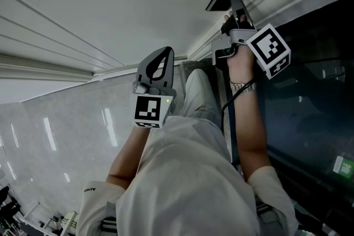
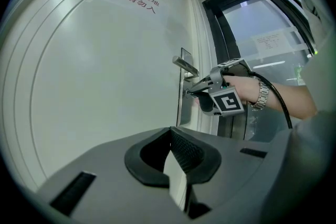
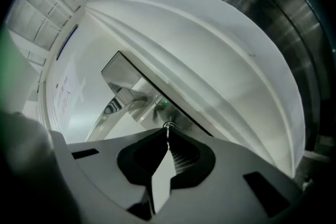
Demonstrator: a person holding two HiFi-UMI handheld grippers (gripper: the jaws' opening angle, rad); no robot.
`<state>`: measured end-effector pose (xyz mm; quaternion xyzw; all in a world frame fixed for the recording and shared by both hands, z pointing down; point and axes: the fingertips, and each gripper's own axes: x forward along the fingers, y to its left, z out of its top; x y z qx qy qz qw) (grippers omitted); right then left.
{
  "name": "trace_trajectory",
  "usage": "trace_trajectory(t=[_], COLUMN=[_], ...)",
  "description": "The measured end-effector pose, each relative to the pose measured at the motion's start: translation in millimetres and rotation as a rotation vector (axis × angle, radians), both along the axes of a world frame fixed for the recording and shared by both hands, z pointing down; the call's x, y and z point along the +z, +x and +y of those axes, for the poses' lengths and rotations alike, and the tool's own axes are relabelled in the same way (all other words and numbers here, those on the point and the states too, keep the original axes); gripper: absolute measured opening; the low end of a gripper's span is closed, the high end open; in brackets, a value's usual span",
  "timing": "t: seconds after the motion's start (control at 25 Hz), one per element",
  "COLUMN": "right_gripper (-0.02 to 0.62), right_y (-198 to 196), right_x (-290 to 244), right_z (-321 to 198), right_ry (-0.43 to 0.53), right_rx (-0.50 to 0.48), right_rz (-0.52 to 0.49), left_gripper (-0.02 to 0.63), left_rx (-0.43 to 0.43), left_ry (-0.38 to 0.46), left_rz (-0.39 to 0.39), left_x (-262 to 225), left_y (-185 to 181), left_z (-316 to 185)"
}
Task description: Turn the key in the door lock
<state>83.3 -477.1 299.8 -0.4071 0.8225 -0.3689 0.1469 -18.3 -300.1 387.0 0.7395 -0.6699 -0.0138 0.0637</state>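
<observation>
- Metal, thin and small: the silver key (image 3: 167,129) sits in the lock of the brushed-steel lock plate (image 3: 137,84). It is at lower centre of the right gripper view, lower right of the silver lever handle (image 3: 123,96).
- The right gripper (image 3: 168,135) is clamped on the key head.
- Handling, as judged: the key is light, rigid and smooth, so it can slip under torque. Grip the flat faces of the head.
- The left gripper (image 2: 170,132) has its jaws together with nothing between them, back from the white door (image 2: 105,86).
- No container appears in any view.
</observation>
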Motion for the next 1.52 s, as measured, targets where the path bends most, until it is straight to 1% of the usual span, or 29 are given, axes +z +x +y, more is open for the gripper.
trace_trajectory(t=[0.12, 0.28, 0.48, 0.76, 0.84, 0.92, 1.04, 1.16, 1.2, 1.28, 1.4, 1.52], right_gripper=[0.011, 0.011, 0.012, 0.016, 0.018, 0.02, 0.022, 0.023, 0.029, 0.063, 0.102, 0.114], right_y=[0, 0, 3, 2, 2, 2, 2, 1, 1, 0, 1, 5], right_x=[1, 1, 2, 4, 4, 4, 2, 2, 3, 5, 6, 4], right_z=[-1, 0, 0, 2, 1, 0, 0, 2, 3, 6, 13, 16], right_ry=[-0.056, -0.08, -0.141, -0.249, -0.267, -0.248, -0.174, -0.138, -0.128, -0.098, -0.021, 0.069], right_rx=[-0.001, 0.01, 0.026, 0.028, 0.026, 0.02, 0.0, -0.027, -0.036, -0.056, -0.082, -0.085], right_rz=[-0.098, -0.148, -0.229, -0.4, -0.427, -0.397, -0.302, -0.263, -0.247, -0.198, -0.077, 0.067], left_gripper=[0.008, 0.008, 0.008, 0.008, 0.008, 0.008, 0.008, 0.008, 0.008, 0.008, 0.008, 0.008], left_rx=[-0.003, -0.007, -0.009, -0.015, -0.014, -0.014, -0.011, -0.007, -0.004, 0.001, 0.009, 0.018], left_ry=[0.001, -0.001, 0.004, -0.001, 0.003, 0.002, 0.002, 0.002, 0.001, 0.0, 0.0, 0.001], left_rz=[0.004, 0.005, 0.01, 0.006, 0.009, 0.011, 0.012, 0.009, 0.009, 0.008, 0.004, 0.007], left_x=[0, 1, -1, 2, 1, 1, 1, 2, 3, 3, 3, 3], left_y=[-2, -5, -7, -10, -10, -11, -10, -9, -9, -7, -4, 1], left_z=[-1, -1, 1, 3, 2, 2, 1, 0, 0, 0, 0, 0])
